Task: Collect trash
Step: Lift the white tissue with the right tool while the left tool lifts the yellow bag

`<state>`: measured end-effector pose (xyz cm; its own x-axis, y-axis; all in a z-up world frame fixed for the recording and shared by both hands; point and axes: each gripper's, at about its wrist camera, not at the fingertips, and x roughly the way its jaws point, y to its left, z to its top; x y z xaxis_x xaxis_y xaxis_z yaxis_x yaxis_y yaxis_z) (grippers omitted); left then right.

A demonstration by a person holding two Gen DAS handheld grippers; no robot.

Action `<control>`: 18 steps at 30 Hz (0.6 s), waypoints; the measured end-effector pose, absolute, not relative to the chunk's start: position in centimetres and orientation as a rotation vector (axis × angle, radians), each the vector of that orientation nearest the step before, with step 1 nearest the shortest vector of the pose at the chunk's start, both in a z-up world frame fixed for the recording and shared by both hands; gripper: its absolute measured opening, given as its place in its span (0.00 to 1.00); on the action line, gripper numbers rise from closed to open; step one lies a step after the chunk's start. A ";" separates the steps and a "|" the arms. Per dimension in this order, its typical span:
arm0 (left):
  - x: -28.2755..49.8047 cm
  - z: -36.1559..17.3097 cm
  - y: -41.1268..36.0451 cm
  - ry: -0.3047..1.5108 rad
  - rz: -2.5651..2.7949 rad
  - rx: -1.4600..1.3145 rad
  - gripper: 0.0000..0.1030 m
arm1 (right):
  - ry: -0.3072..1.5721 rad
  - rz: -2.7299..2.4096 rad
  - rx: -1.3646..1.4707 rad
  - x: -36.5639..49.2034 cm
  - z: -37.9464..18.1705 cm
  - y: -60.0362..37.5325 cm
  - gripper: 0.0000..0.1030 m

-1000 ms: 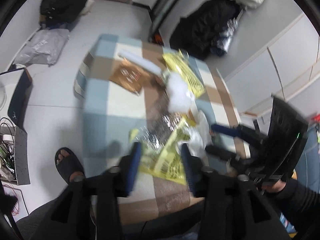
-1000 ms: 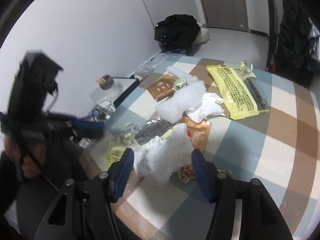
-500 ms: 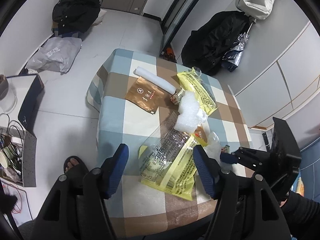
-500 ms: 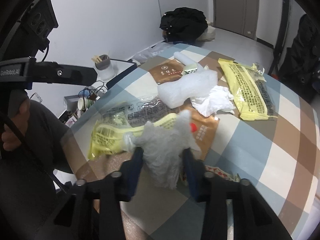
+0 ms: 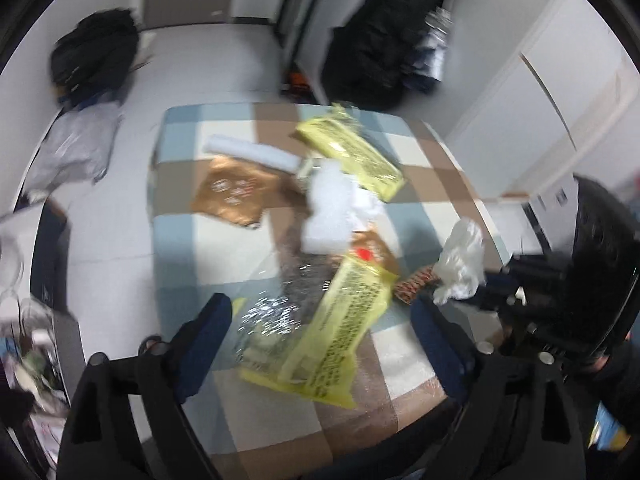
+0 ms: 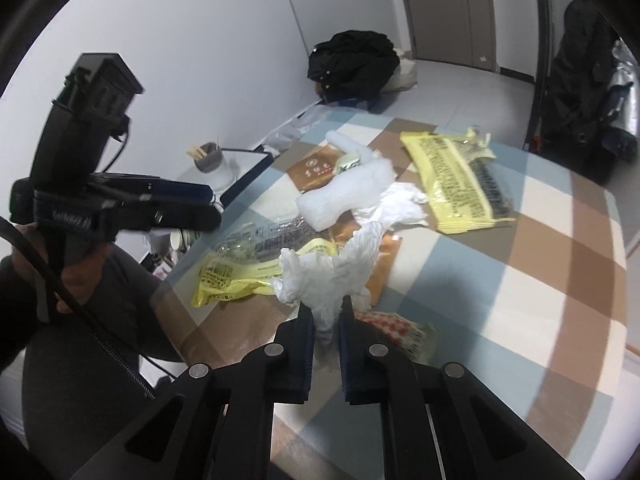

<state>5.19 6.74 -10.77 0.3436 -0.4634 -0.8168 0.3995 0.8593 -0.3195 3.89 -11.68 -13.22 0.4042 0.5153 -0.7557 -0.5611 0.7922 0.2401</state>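
Observation:
My right gripper (image 6: 325, 312) is shut on a crumpled white plastic bag (image 6: 332, 272) and holds it just above the checked table (image 6: 520, 280). The bag also shows in the left wrist view (image 5: 460, 264). My left gripper (image 5: 320, 316) is open and empty above a yellow wrapper (image 5: 340, 328) and a clear foil wrapper (image 5: 276, 312). Farther back lie a white foam piece (image 5: 328, 216), a brown packet (image 5: 240, 192), a second yellow packet (image 5: 352, 152) and a white roll (image 5: 252, 152). A red-checked wrapper (image 6: 400, 332) lies under the held bag.
The table's near edge is close to both grippers. Black clothes (image 6: 352, 64) lie on the floor by the wall and a dark coat (image 5: 384, 40) hangs beyond the table. A cup with sticks (image 6: 208, 156) stands on a low stand to the left.
My right gripper has closed on the white plastic bag and lifted it slightly. My left gripper has shifted over the yellow wrapper and stays open; its view is blurred by motion.

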 end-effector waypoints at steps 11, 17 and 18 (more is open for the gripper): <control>6.7 -13.1 3.5 1.232 -0.701 0.259 0.91 | 0.896 0.604 0.053 2.3 -11.4 -16.6 0.10; 6.9 -14.9 2.2 1.309 -0.738 0.353 0.94 | 0.899 0.576 0.101 2.3 -11.8 -18.2 0.10; 7.1 -15.3 2.1 1.323 -0.727 0.357 0.94 | 0.897 0.574 0.106 2.3 -11.8 -18.4 0.10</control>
